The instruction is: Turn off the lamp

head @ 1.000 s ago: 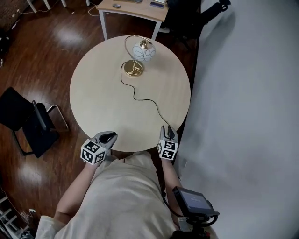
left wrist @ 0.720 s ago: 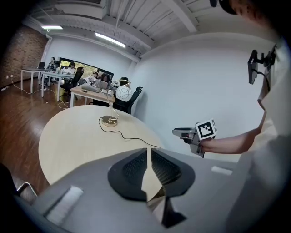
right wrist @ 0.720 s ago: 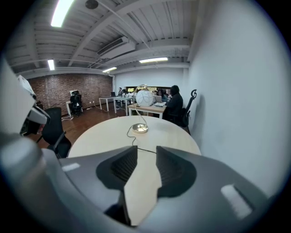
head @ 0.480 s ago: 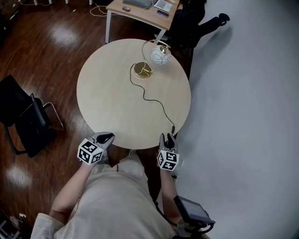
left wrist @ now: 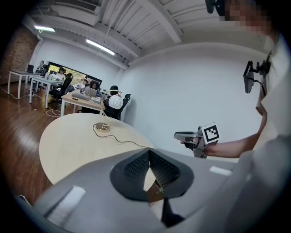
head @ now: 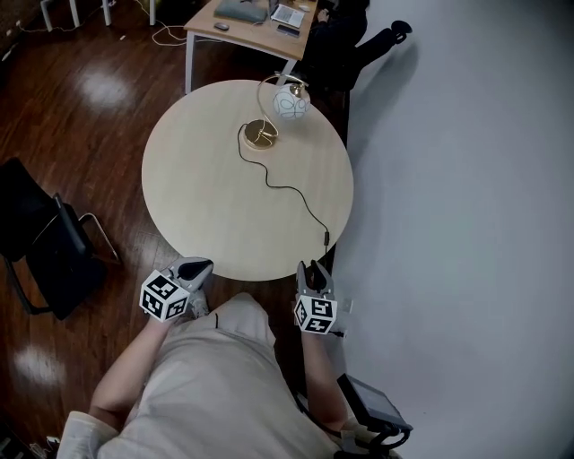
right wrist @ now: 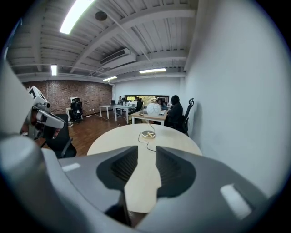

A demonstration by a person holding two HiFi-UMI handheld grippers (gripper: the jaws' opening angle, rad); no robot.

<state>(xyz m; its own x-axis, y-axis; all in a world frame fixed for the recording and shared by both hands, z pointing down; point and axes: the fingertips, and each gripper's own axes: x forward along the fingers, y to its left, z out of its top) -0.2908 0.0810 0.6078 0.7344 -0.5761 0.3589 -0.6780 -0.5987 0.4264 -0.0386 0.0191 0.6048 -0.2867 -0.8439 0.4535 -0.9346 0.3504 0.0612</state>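
The lamp stands at the far side of the round beige table (head: pixel 206 197): a gold base (head: pixel 260 134), a curved gold stem and a white globe shade (head: pixel 289 103). Its black cord (head: pixel 291 193) runs to the table's near right edge. Both grippers hover at the near edge, far from the lamp. My left gripper (head: pixel 199 267) is shut with nothing in it; in its own view the pads (left wrist: pixel 136 166) meet at the tip. My right gripper (head: pixel 311 272) is open and empty, and its jaws have just been closing a little. The right gripper view has the lamp base (right wrist: pixel 148 134) straight ahead.
A black chair (head: pixel 45 242) stands on the wooden floor left of the table. Behind the table are a desk (head: pixel 247 22) and a seated person in black (head: pixel 345 36). A white wall (head: pixel 466 179) runs close along the table's right side.
Both grippers have drawn back from over the table's near edge toward the person's body. The lamp and cord have not moved on the table.
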